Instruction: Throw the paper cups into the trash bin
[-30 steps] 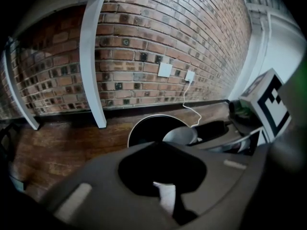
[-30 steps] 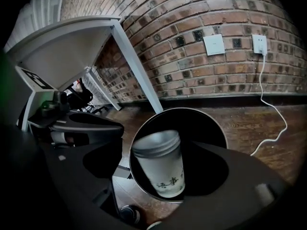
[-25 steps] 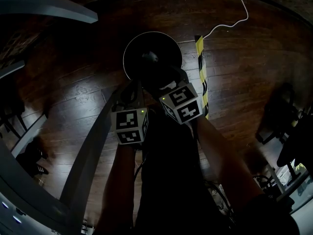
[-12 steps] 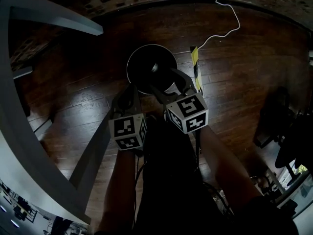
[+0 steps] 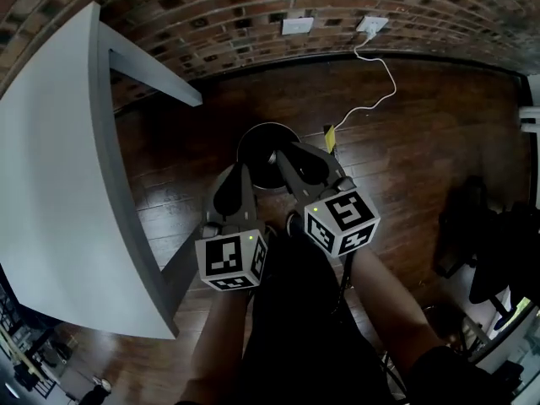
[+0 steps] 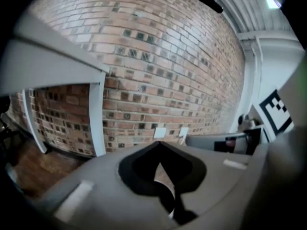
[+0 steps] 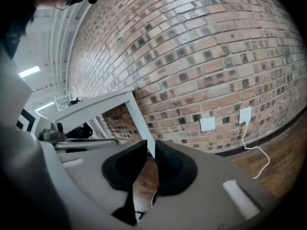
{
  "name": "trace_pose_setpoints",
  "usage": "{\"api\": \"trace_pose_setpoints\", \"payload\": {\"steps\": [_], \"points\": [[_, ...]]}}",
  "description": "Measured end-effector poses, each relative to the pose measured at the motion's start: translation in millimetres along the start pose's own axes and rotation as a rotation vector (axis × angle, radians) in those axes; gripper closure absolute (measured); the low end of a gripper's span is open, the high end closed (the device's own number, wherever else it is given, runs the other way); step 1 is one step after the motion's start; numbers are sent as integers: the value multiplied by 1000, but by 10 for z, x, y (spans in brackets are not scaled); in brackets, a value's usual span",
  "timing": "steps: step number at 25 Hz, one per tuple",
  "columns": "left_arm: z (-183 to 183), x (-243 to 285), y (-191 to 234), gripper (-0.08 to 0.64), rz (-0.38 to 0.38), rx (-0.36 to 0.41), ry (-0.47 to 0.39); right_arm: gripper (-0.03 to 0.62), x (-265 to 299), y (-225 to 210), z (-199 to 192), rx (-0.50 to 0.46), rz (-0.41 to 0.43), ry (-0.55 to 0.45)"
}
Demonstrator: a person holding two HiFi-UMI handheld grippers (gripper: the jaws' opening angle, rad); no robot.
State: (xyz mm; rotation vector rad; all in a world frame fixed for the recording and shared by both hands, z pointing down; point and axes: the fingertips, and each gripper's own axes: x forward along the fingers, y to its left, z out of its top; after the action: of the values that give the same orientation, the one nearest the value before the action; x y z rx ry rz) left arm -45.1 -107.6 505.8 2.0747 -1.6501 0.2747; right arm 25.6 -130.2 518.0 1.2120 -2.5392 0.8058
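Both grippers have risen off the trash bin (image 5: 241, 146), likely after a drop: left gripper (image 5: 242, 170) closed and empty, right gripper (image 5: 285, 150) just narrowing to an empty slit

My left gripper (image 5: 242, 170) and right gripper (image 5: 287, 148) have both lifted away from the trash bin (image 5: 268, 126). It now looks smaller and sits below the fingertips (the brick wall (image 5: 253, 15) and white table (image 5: 59, 184) have come into sight). The right gripper's jaws have just been closing to a narrow slit, with nothing between them.
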Motion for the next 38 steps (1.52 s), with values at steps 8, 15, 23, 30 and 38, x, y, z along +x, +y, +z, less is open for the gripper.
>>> {"api": "trace_pose_setpoints", "payload": {"steps": [8, 15, 23, 30, 38], "points": [[1273, -523, -409, 555, -55, 22, -153, 584, -574, 367, 1035, -49, -12, -136], [2009, -1046, -609, 555, -71, 63, -246, 584, -1055, 796, 1756, -116, 32, -226], [2587, -1488, -875, 555, -103, 83, -299, 586, -1575, 1335, 2471, -191, 69, -347], [3061, -1845, -1123, 555, -127, 151, -400, 584, -1965, 1771, 3012, -252, 154, -496], [3354, -2107, -1267, 555, -121, 194, -471, 586, -2266, 1965, 3297, -327, 162, -582]]}}
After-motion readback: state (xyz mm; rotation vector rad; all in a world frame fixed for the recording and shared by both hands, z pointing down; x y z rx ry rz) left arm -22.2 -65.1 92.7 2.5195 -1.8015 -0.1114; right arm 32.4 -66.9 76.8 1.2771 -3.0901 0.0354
